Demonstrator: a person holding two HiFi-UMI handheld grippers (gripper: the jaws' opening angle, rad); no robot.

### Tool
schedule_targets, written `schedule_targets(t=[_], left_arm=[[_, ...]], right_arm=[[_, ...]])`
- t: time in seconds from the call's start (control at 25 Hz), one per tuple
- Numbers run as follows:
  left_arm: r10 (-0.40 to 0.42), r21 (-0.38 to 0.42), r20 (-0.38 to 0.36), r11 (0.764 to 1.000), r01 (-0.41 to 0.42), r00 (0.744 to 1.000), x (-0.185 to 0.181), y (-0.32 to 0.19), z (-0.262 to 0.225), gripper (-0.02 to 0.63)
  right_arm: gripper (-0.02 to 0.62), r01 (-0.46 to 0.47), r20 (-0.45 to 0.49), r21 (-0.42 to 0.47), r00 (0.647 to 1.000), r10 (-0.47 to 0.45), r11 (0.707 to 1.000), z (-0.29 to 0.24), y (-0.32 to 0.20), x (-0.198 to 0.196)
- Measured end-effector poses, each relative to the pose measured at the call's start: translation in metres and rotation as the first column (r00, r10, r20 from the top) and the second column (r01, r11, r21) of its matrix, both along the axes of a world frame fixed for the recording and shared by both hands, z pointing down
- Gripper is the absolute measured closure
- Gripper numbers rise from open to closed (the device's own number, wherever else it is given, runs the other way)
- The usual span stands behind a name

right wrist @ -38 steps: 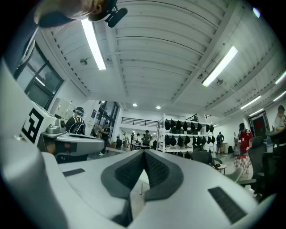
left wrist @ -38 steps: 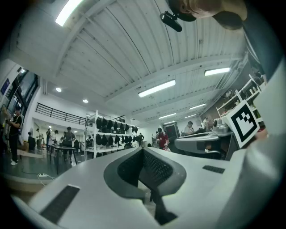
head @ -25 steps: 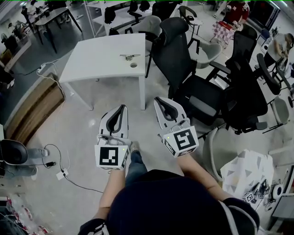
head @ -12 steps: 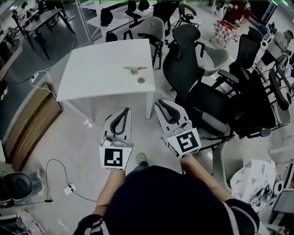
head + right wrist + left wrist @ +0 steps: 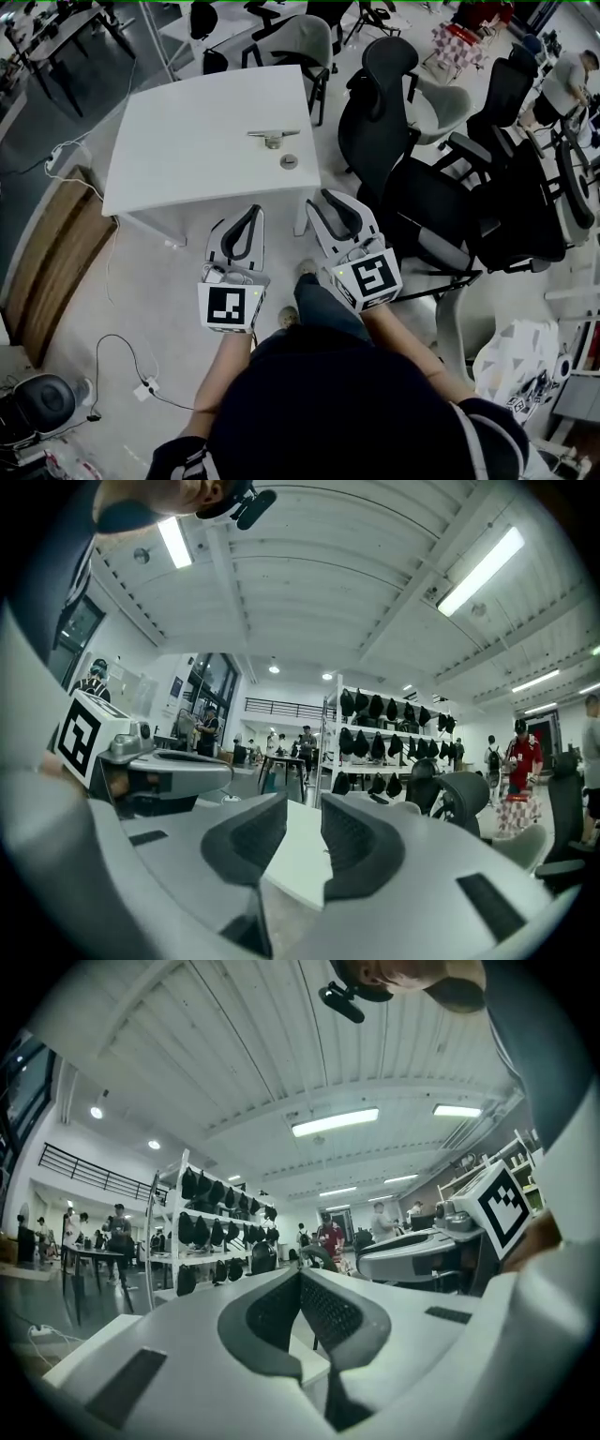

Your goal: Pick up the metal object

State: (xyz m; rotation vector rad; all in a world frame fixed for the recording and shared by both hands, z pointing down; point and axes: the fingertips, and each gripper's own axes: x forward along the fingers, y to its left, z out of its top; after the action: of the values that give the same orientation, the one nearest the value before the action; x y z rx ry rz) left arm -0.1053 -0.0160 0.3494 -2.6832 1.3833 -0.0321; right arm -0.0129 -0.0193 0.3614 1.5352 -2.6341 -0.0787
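One slim metal object (image 5: pixel 273 137), flat on smooth white table (image 5: pixel 187 155)

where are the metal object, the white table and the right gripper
metal object (image 5: pixel 273 136), head view, its middle
white table (image 5: pixel 178 150), head view, bare top
right gripper (image 5: pixel 330 199), head view, between its fingertips

The metal object (image 5: pixel 273 138) was too small to identify. So was the round thing (image 5: pixel 289 161) near it.
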Motion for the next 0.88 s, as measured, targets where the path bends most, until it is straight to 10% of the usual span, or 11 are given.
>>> schedule_targets(t=[0.88], left_arm=[[-0.081, -0.064, 0.064, 0.994, 0.085, 0.995, 0.011, -0.252, 0.05, 0.583]], right_arm=[[0.482, 0.169, -0.271, -0.188, 0.938, -0.217, 0.967, 0.125, -0.285, -0.013]])
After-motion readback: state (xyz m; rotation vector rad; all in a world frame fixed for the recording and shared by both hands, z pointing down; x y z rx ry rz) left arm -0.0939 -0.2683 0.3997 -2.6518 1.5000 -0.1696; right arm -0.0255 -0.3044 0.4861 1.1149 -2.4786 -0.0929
